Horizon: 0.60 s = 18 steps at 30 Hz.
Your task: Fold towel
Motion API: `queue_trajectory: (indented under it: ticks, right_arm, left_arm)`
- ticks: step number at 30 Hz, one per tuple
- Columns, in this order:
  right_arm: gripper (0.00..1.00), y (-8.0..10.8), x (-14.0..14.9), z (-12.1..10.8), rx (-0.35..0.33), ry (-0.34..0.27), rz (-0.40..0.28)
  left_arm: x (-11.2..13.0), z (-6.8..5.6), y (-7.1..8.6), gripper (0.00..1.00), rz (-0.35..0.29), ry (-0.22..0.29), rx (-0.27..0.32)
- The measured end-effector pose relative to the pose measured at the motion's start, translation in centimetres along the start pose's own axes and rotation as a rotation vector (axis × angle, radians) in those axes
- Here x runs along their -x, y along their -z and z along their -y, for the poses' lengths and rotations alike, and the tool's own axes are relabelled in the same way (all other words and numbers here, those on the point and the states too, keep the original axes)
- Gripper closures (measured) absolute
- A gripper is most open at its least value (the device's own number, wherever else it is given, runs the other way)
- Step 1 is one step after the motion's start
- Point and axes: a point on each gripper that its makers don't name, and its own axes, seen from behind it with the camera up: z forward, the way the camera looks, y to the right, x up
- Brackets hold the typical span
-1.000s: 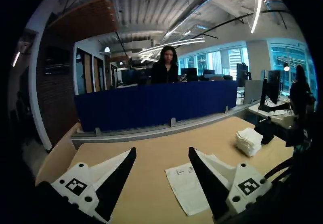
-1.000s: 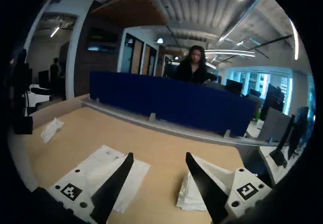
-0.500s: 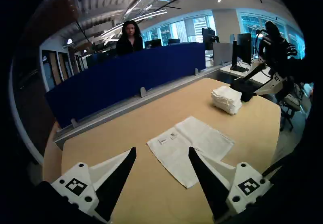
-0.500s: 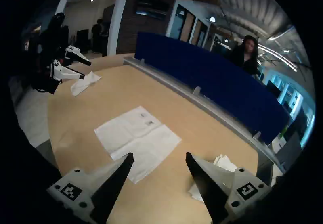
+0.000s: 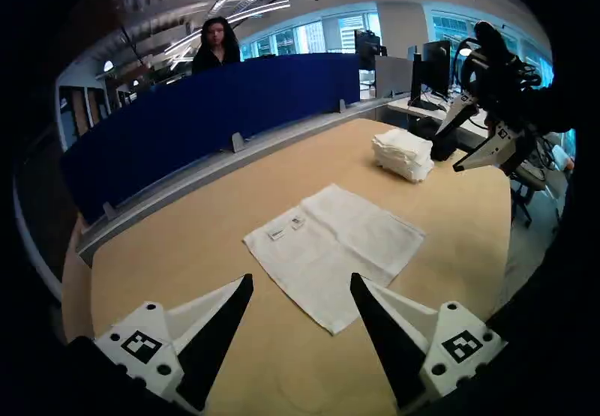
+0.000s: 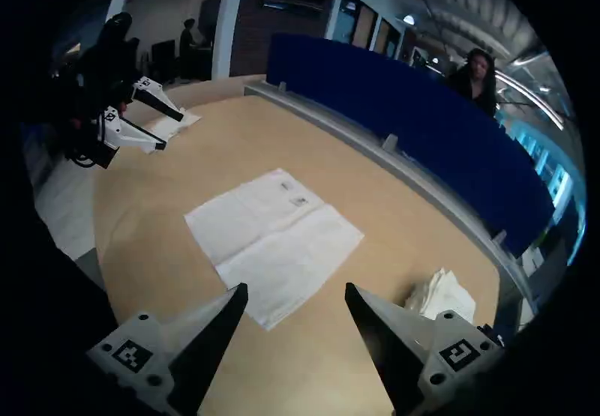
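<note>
Our left claw [image 5: 300, 279] and right claw [image 6: 295, 287] hover spread and empty, towel [image 5: 334, 247] just ahead of the tips; gripping mismatched corners, perhaps too shallowly, would skew the fold.

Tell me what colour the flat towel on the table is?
White. The towel lies spread on the tan table, clearest in the left gripper view.

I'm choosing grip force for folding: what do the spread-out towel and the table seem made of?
Towel: white matte cloth, probably thin cotton; it lies limp and flat with soft crease lines and small sewn tags. Table: smooth tan top, likely wood-look laminate, given its even colour and faint sheen; real wood can't be ruled out.
</note>
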Motion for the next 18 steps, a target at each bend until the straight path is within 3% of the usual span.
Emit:
queue_trajectory:
  ticks: [12, 18]
  right_arm:
    - [0.0, -6.7, 4.8, 1.8, -0.027, -0.027, 0.048]
    - [0.0, -9.2, 7.5, 2.7, -0.052, -0.029, 0.088]
  left_arm:
    - [8.2, -2.1, -5.2, 0.03, 0.117, -0.008, 0.049]
    - [11.2, -3.3, -7.1, 0.04, 0.169, -0.016, 0.083]
